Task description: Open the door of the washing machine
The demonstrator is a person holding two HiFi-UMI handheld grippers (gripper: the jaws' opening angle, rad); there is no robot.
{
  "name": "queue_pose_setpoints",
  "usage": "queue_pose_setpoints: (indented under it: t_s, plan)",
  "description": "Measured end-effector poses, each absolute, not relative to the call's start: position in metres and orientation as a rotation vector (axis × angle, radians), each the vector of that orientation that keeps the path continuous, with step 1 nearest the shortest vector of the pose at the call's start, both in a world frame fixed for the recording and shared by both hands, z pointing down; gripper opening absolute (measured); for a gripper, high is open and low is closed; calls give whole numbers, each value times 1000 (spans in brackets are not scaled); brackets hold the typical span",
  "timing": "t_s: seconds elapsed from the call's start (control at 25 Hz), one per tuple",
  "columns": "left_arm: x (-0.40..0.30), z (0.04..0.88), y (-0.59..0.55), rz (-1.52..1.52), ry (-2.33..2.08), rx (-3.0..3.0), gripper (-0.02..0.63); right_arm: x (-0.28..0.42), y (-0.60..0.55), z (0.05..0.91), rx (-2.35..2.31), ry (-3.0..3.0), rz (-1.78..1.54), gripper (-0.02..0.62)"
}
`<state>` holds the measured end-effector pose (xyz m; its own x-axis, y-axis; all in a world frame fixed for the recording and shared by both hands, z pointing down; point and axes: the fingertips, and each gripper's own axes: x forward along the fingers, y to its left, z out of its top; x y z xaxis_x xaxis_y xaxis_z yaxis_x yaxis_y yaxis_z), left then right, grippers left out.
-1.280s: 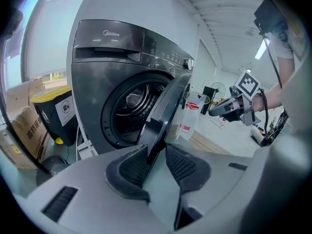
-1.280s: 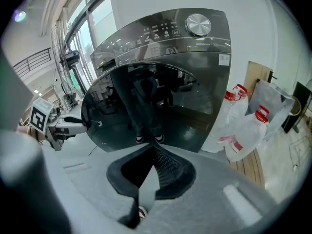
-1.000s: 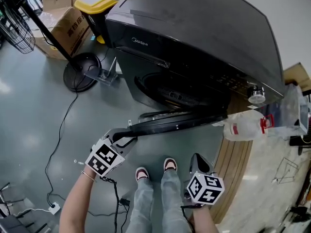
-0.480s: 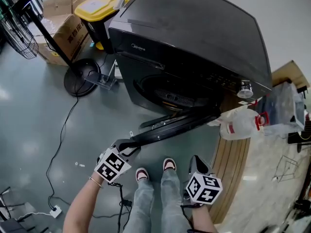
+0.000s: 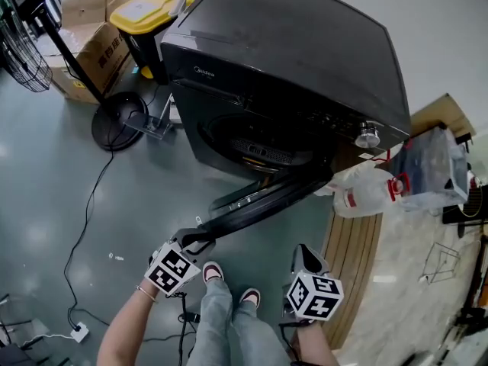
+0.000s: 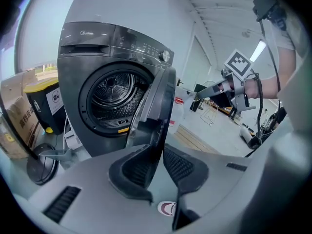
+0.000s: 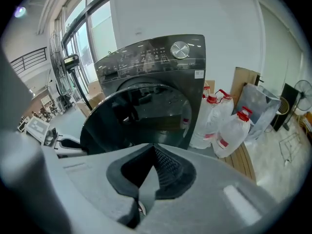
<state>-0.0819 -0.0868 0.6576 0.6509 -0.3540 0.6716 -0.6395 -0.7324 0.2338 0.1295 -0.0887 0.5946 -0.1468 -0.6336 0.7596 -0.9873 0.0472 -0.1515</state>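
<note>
Two grippers low in the head view: left gripper point(image 5: 200, 239) at 7 o'clock, right gripper point(image 5: 304, 252) at 5 o'clock, the person's shoes point(image 5: 212, 271) between them.

Left: the jaws have just been closing and the free edge of the door point(image 5: 263, 197) is between them. In the left gripper view the pads point(image 6: 139, 167) are clamped on that edge point(image 6: 158, 101).

Right: the jaws are together with nothing in them point(image 7: 154, 147). It hangs off to the door's 4 o'clock, apart from it.

Washing machine point(image 5: 290, 59) is at 12 o'clock, dark grey. The door is swung well out from the front, hinged on the 3 o'clock side, with its free edge reaching toward 7 o'clock. The drum point(image 6: 111, 94) is exposed. From the right gripper view the door's glass face point(image 7: 141, 116) covers the opening.

Water jugs point(image 5: 358, 193) sit at 3 o'clock, just beside the machine. A yellow-lidded bin point(image 5: 145, 6) and a fan base point(image 5: 114, 124) are at 10 o'clock.
</note>
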Motion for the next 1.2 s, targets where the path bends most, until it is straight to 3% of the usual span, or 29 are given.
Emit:
queue_pose_setpoints:
  t_s: [1.2]
  plan:
    - [-15, 663, 5, 866, -895, 2284, 75, 225, 19, 572, 1690, -1762, 970, 5]
